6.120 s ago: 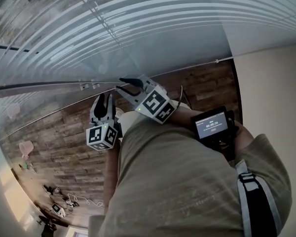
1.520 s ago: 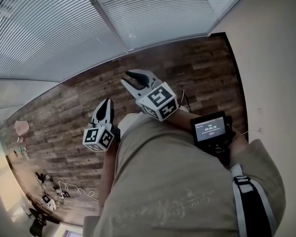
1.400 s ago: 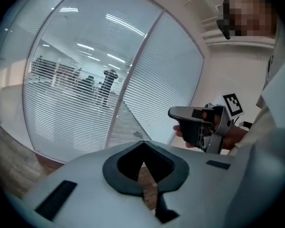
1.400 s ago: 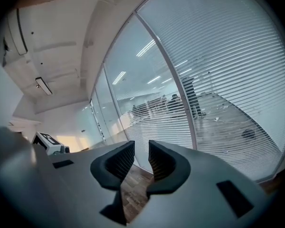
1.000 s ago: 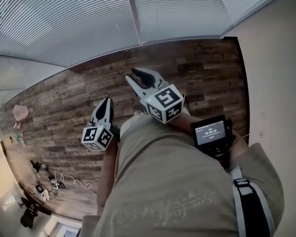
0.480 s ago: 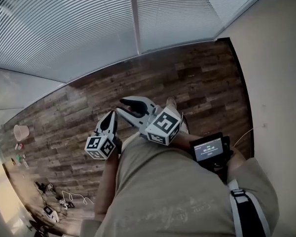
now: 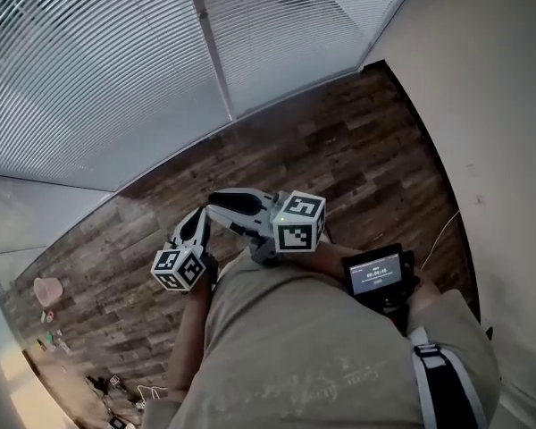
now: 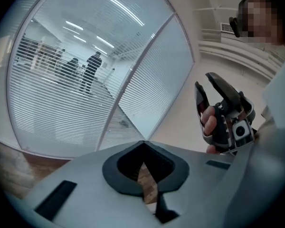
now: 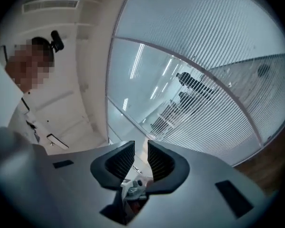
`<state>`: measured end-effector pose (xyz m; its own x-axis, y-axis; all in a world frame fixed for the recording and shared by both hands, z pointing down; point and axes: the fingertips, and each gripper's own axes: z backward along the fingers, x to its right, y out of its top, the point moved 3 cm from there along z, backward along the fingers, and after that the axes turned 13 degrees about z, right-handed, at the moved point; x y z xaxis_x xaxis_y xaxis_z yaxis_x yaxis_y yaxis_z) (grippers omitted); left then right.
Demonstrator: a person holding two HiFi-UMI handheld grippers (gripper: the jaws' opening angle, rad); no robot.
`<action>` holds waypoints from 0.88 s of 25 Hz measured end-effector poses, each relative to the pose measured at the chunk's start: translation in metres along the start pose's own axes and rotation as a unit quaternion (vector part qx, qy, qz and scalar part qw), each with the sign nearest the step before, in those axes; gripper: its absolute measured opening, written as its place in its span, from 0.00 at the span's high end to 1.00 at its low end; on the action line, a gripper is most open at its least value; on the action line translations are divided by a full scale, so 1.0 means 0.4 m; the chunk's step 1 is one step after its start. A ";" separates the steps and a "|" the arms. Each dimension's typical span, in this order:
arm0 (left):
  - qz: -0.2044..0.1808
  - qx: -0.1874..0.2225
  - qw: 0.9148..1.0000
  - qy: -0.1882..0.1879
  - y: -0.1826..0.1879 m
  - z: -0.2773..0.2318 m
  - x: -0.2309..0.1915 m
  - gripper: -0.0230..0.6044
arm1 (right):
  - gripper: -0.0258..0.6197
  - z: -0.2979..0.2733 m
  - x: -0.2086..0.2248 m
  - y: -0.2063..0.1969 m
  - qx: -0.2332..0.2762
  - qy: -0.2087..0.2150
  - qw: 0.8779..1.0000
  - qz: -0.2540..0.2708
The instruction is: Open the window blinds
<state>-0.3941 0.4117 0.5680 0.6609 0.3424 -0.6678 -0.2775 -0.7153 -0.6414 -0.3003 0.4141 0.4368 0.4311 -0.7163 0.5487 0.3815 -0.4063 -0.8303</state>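
- Over the wooden floor (image 7: 339, 141), in the head view, your left gripper (image 7: 199, 217) and right gripper (image 7: 219, 206) sit side by side just ahead of your chest. Both point roughly toward the blinds (image 7: 116, 70). The blinds hang down over the glass wall on the far side of the floor, well apart from both grippers. A white post (image 7: 213, 52) splits them into two panels, and a plain wall (image 7: 482, 79) runs along the right. A small lit screen (image 7: 375, 273) sits by your right wrist.
- In the left gripper view, your left gripper (image 8: 143, 146) has its fingers (image 8: 123, 165) pressed together at the tips with nothing between them. Only a sliver of floor shows through the slot below. Your right gripper (image 8: 205, 80) shows at the right, held in your hand (image 8: 211, 122), its fingers spread. The blinds (image 8: 61, 94) cover the glass ahead, and two people (image 8: 92, 65) show through the slats.
- In the right gripper view, your right gripper (image 9: 141, 148) has its fingers (image 9: 119, 163) slightly apart, with a narrow gap and nothing in it. The blinds (image 9: 218, 46) sweep across the upper right, and dark figures show through the slats further down.
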 end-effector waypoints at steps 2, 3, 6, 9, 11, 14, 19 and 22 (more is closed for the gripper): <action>-0.005 -0.009 1.000 -0.012 0.024 -0.058 0.013 0.94 | 0.82 -0.002 0.042 0.014 -0.005 0.001 1.000 0.011; -0.008 -0.014 1.000 -0.018 0.037 -0.097 0.017 0.94 | 0.82 -0.004 0.078 0.019 -0.018 -0.009 0.999 0.039; -0.022 -0.028 0.999 -0.029 0.015 -0.118 0.043 0.94 | 0.82 0.022 0.116 -0.019 -0.078 -0.051 0.979 0.181; -0.016 -0.030 0.999 -0.029 -0.050 -0.057 0.081 0.94 | 0.82 0.105 0.087 -0.111 -0.125 -0.086 0.955 0.255; -0.011 -0.032 0.999 -0.025 -0.067 -0.060 0.100 0.94 | 0.82 0.145 0.095 -0.103 -0.115 -0.093 0.965 0.219; -0.009 -0.037 0.999 -0.018 -0.082 -0.078 0.123 0.94 | 0.82 0.150 0.061 -0.046 -0.088 -0.044 0.978 0.182; 0.016 -0.029 0.999 0.007 -0.117 -0.127 0.143 0.94 | 0.82 0.198 0.084 0.041 -0.028 0.041 0.999 -0.016; 0.027 -0.023 0.999 0.016 -0.137 -0.179 0.188 0.94 | 0.82 0.271 0.163 0.094 -0.013 0.012 0.998 -0.057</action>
<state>-0.2792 0.4330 0.5800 0.6682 0.2826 -0.6882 -0.2824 -0.7594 -0.5861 -0.1692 0.4137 0.4521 0.3653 -0.6778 0.6380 0.4061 -0.5007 -0.7645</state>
